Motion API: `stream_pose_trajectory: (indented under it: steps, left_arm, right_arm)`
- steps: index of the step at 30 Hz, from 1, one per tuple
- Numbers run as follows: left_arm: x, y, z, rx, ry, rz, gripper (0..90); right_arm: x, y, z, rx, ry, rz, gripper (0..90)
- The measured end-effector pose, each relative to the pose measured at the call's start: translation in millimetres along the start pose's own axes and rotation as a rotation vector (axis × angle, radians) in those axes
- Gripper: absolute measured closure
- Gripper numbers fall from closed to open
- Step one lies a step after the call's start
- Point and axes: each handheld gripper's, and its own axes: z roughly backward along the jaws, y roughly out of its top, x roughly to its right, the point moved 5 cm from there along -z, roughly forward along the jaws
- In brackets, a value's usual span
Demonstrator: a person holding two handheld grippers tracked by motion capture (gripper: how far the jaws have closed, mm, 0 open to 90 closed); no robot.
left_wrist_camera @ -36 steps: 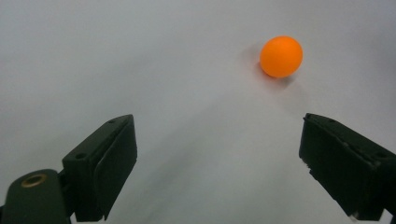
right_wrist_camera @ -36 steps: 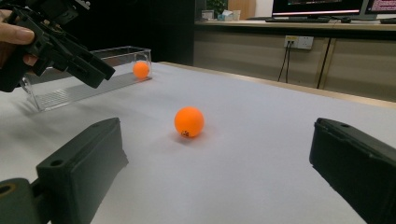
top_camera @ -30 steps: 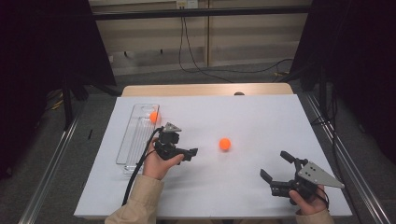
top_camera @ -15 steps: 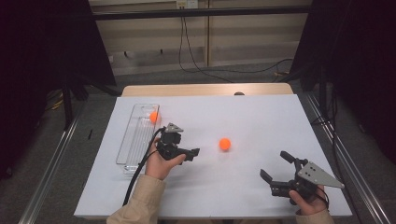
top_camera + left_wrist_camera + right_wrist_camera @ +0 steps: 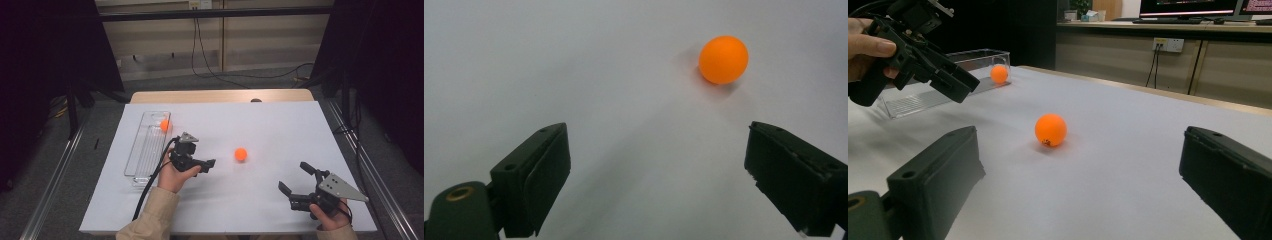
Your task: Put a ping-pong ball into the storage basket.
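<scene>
Nothing has moved: orange ball (image 5: 240,154) lies beyond the open left tool (image 5: 210,164).

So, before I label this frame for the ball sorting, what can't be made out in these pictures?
- Small dark mark low on the loose orange ball: too small to read in the right gripper view.
- Right gripper: the hand covers its rear in the high view.
- Clear tray: the left gripper and its cable cover the near corner.
- Ball in the tray: whether it touches the wall is unclear.
</scene>
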Motion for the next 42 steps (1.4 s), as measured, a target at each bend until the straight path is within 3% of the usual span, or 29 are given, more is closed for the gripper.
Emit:
stream_pose_trajectory:
  steps: [19, 42]
  left_arm:
    - [9.3, 1.1, -8.8, -0.012, -0.010, -0.032, 11.2]
    - [15.0, 3.0, -16.5, 0.003, -0.032, -0.023, 11.2]
  right_arm:
    - [0.0, -0.1, 0.0, 0.000, 0.000, -0.001, 2.6]
    - [0.3, -0.3, -0.3, -0.001, -0.001, -0.004, 2.6]
